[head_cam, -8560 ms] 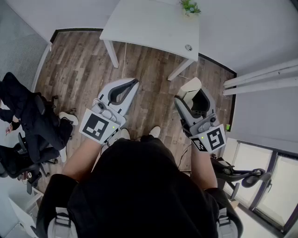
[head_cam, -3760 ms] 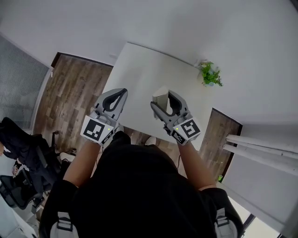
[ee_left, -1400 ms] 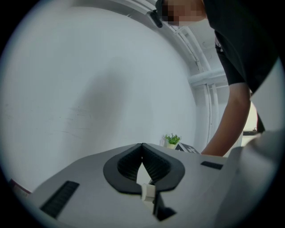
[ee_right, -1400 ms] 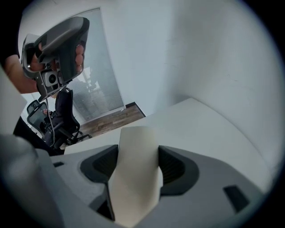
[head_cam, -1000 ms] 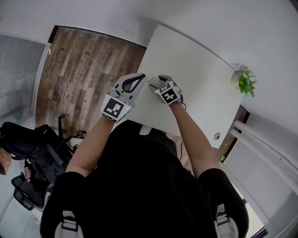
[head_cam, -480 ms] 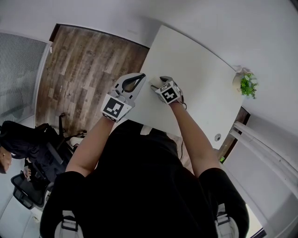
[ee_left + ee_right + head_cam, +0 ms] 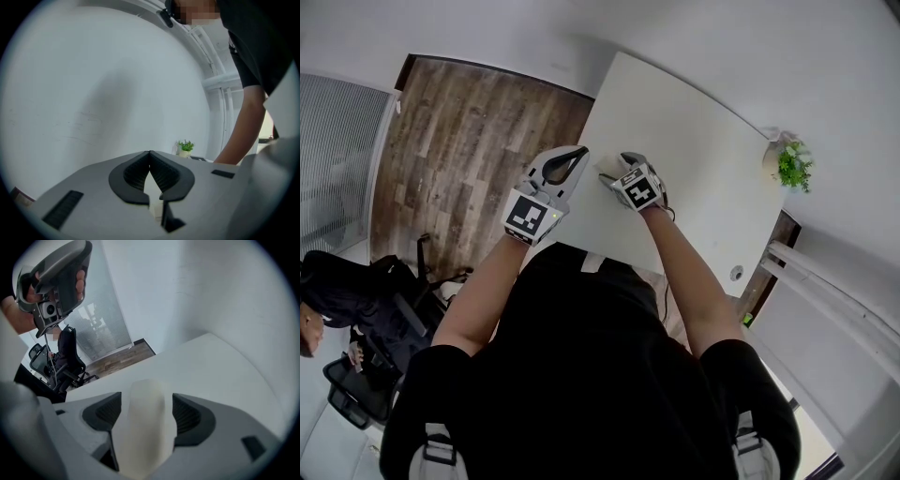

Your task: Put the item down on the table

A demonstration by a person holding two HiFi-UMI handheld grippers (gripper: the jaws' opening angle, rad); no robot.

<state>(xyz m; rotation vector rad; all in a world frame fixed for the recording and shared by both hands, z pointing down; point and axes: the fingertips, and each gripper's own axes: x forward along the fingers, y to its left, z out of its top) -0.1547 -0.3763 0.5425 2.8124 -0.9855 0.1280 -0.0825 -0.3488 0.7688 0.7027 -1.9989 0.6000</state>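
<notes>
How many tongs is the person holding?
2. The left tongs, shut, are at the edge of the table; the right tongs, jaws just opened, straddle the white item above it.

Small potted plant [image 7: 791, 164] at my far right, near the white wall [image 7: 722, 47]. Wood-plank floor [image 7: 469, 122] to my left, with grey slatted blinds [image 7: 337, 150] along its far side. At my lower left I see a person in black [image 7: 347, 291] and a black office chair [image 7: 352, 389].
</notes>
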